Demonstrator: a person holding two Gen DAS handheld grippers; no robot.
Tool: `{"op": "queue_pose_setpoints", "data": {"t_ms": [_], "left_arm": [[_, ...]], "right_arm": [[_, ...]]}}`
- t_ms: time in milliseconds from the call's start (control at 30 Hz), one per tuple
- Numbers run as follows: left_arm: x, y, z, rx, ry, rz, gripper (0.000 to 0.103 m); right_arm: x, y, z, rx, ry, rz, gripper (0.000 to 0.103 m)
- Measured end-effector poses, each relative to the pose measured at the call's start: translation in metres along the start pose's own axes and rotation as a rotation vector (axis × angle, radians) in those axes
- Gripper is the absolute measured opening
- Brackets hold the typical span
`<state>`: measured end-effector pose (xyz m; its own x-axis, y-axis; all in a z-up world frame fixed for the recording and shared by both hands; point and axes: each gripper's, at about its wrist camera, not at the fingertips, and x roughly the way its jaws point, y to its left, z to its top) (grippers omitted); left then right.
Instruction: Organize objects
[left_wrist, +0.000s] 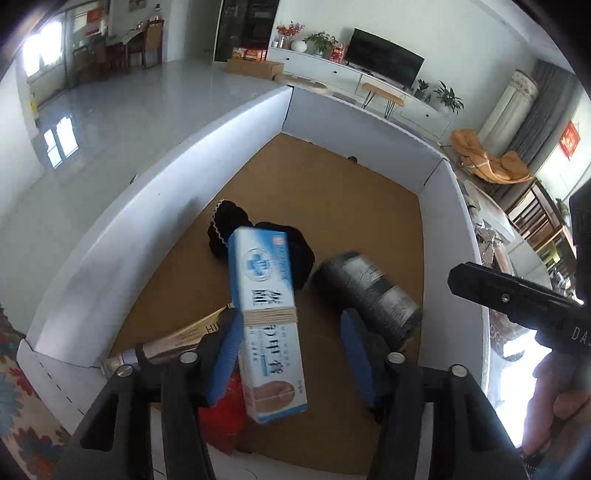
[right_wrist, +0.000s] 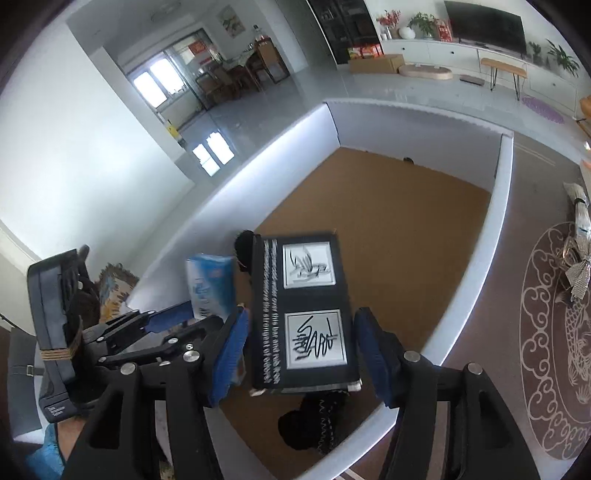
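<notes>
Over the white-walled cardboard box (left_wrist: 122, 206) with brown floor, left gripper (left_wrist: 291, 354) jaws spread, blue-white carton (left_wrist: 264, 317) touching only its left pad, right gripper (right_wrist: 299, 354) jaws wide, black printed box (right_wrist: 301, 314) between them, grip unclear; grey roll (left_wrist: 369, 291) inside.

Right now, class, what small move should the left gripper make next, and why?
Probably lift the left gripper straight up and clear: its jaws stand apart, and the rubber-banded blue-and-white carton already seems to rest inside the white-walled, cork-floored box, lying over a black cloth.
</notes>
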<state>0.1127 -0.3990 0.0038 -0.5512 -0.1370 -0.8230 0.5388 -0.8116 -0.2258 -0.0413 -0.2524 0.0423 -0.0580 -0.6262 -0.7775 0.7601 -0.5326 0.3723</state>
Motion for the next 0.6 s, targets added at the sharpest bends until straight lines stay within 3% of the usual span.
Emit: {"op": "queue_pose_setpoints", "data": {"t_ms": [33,67,167,300,400,467,533,600], "left_arm": [[-0.003,-0.002,-0.001,-0.004,-0.025,0.000,0.077],[-0.007,-0.004,-0.001,0.000,-0.054,0.005,0.080],[-0.016,-0.022,-0.001,0.046,-0.118,-0.011,0.081],[-0.023,-0.069,-0.002,0.146,-0.149,-0.133,0.081],[-0.030,-0.128,-0.009,0.268,-0.141,-0.272,0.082],[-0.036,-0.168,-0.024,0.359,-0.119,-0.368,0.089],[-0.036,-0.207,-0.043,0.441,-0.088,-0.446,0.103],[-0.031,-0.240,-0.062,0.498,-0.051,-0.477,0.103]], "right_arm": [[-0.007,-0.006,-0.004,0.017,-0.025,0.008,0.062],[-0.017,-0.013,-0.008,0.031,-0.056,0.007,0.071],[-0.053,-0.045,-0.026,0.061,-0.167,-0.064,0.089],[-0.086,-0.115,-0.067,0.156,-0.258,-0.226,0.097],[-0.097,-0.174,-0.120,0.243,-0.238,-0.428,0.097],[-0.103,-0.216,-0.152,0.301,-0.192,-0.535,0.097],[-0.117,-0.244,-0.179,0.343,-0.173,-0.612,0.097],[-0.126,-0.260,-0.198,0.368,-0.153,-0.681,0.097]]}}
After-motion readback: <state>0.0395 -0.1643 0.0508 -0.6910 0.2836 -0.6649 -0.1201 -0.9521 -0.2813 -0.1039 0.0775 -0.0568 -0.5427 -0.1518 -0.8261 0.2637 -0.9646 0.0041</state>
